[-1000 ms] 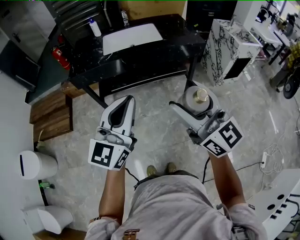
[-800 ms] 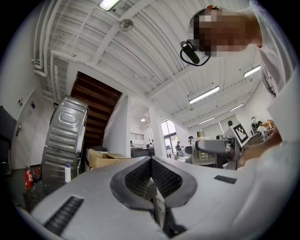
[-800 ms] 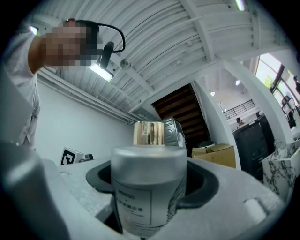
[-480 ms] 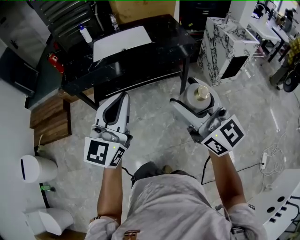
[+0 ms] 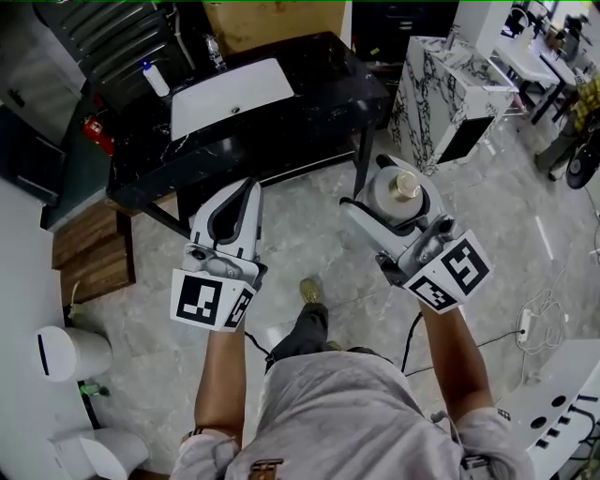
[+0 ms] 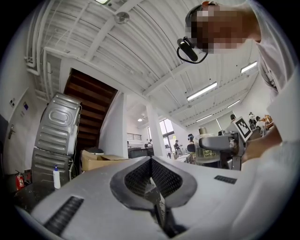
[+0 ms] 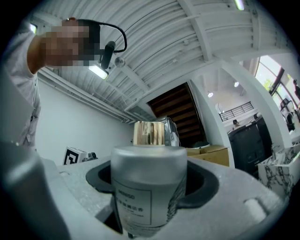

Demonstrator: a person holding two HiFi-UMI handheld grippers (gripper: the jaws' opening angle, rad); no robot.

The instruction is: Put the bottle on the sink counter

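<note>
A frosted grey bottle (image 5: 395,195) with a gold cap stands upright in my right gripper (image 5: 389,214), whose jaws are shut on its body. In the right gripper view the bottle (image 7: 149,183) fills the middle between the jaws. My left gripper (image 5: 232,216) is shut with nothing in it, held to the left at about the same height. In the left gripper view the left gripper's (image 6: 152,186) dark pads meet. The black sink counter (image 5: 309,98) with its white basin (image 5: 232,91) lies ahead, beyond both grippers.
A white bottle with a blue cap (image 5: 156,80) stands at the counter's far left, and a tap (image 5: 213,47) is behind the basin. A marble-patterned cabinet (image 5: 447,89) stands to the right. A cardboard box (image 5: 272,21) sits behind the counter. A white bin (image 5: 70,352) is at the left.
The counter has shifted left and slightly nearer in the head view as the person steps forward; a foot now shows between the grippers. Both grippers keep their pose, and the bottle stays held.
</note>
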